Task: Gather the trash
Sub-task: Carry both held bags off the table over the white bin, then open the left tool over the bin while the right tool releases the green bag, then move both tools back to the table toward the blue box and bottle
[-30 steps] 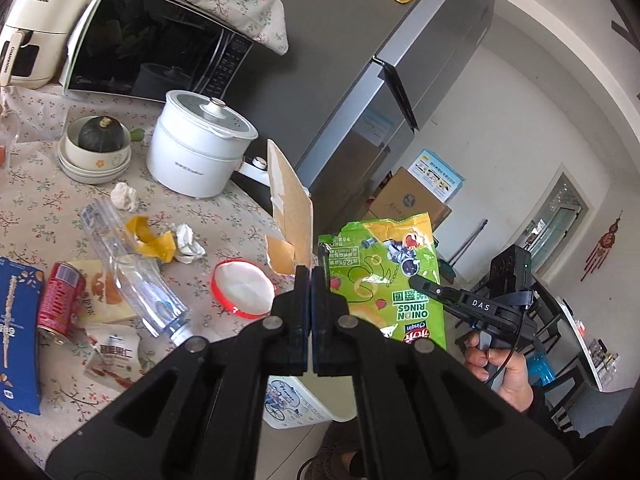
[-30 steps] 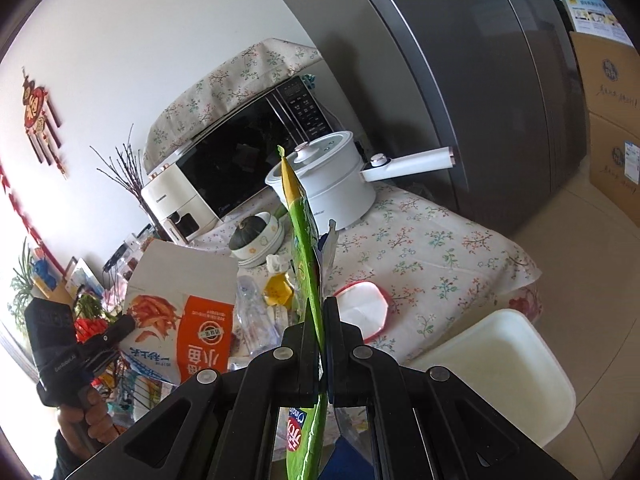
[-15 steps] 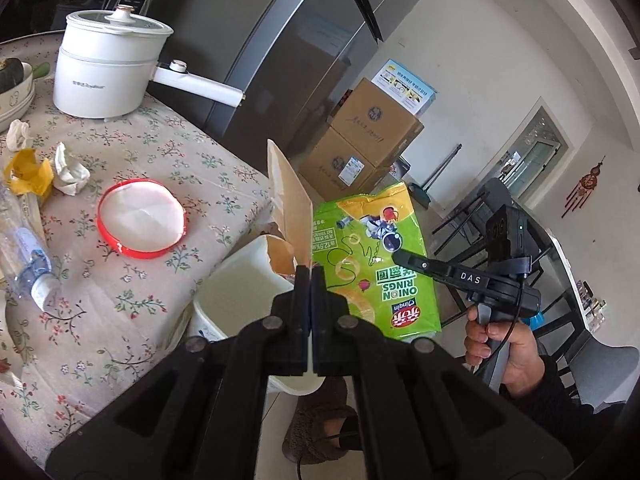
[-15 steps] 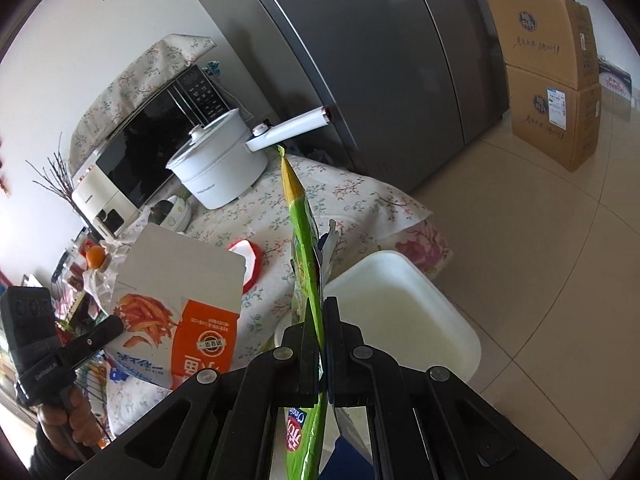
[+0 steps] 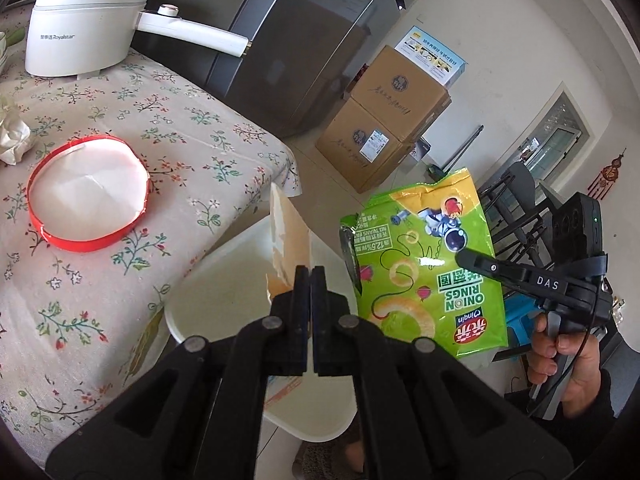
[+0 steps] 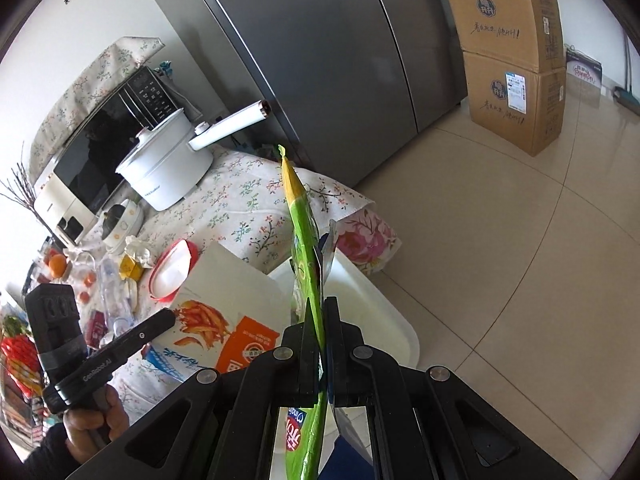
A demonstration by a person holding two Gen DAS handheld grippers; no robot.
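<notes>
Two handheld tongs hang above a white plastic bin [image 5: 224, 292] that stands on the tiled floor [image 6: 500, 240], tucked against the corner of a tabletop [image 5: 192, 128] covered in a floral cloth.

The left tongs [image 5: 310, 276] are clamped shut on a torn snack box [image 5: 290, 244] — white card with a picture of fries and an orange panel, seen face-on from the right wrist camera [image 6: 224, 312]. The box stands upright from the tips, directly over the open bin.

The right tongs [image 6: 323, 320] are closed on a green onion-rings bag [image 6: 306, 248], which rises edge-on from the tips; its torn top is yellow. From the left wrist camera the bag [image 5: 424, 264] shows its full printed face, held beside the box over the bin's far edge, with a hand [image 5: 560, 364] gripping the handle of the tongs.

More rubbish lies on the tabletop — a round white lid with a red rim [image 5: 86, 194] near the edge closest to the bin, and crumpled tissue [image 5: 12, 138] beyond it. A white electric pot [image 5: 84, 20] with a long handle stands at the far edge, beside a grey refrigerator [image 6: 320, 60]. Two stacked cardboard boxes [image 6: 516, 60] sit on the floor.
</notes>
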